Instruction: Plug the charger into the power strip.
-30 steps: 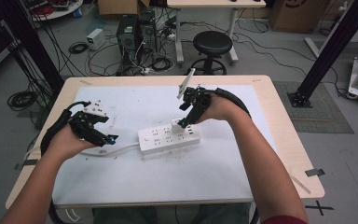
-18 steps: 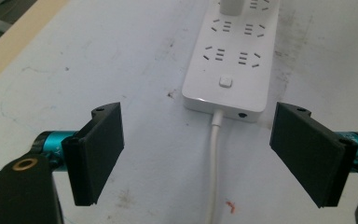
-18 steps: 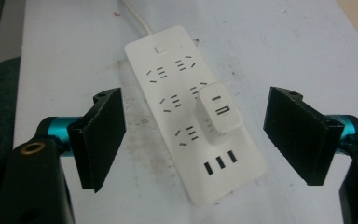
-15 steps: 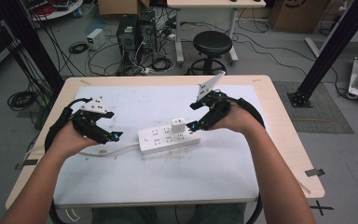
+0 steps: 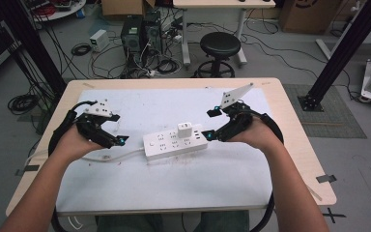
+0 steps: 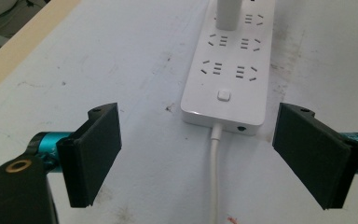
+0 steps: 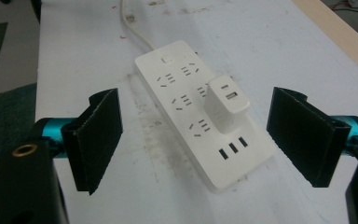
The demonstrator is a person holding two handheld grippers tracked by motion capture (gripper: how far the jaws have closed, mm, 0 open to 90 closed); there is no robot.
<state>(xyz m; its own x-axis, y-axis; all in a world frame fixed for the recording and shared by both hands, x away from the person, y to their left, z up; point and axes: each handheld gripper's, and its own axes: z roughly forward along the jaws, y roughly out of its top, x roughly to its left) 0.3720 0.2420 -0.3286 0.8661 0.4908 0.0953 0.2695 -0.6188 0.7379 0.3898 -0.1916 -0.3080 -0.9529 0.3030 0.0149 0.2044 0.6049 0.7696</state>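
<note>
Right gripper (image 5: 212,124) withdrawn; charger (image 5: 184,129) seemingly seated.

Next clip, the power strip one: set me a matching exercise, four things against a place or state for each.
Things:
1. power strip
2. white charger
3. left gripper
4. right gripper

Places or states:
A. plugged into a socket, standing upright
B. open, at the strip's cable end
C. lying flat on the white table cover
D. open, at the strip's USB end

Pairs: 1-C, 2-A, 3-B, 4-D
</note>
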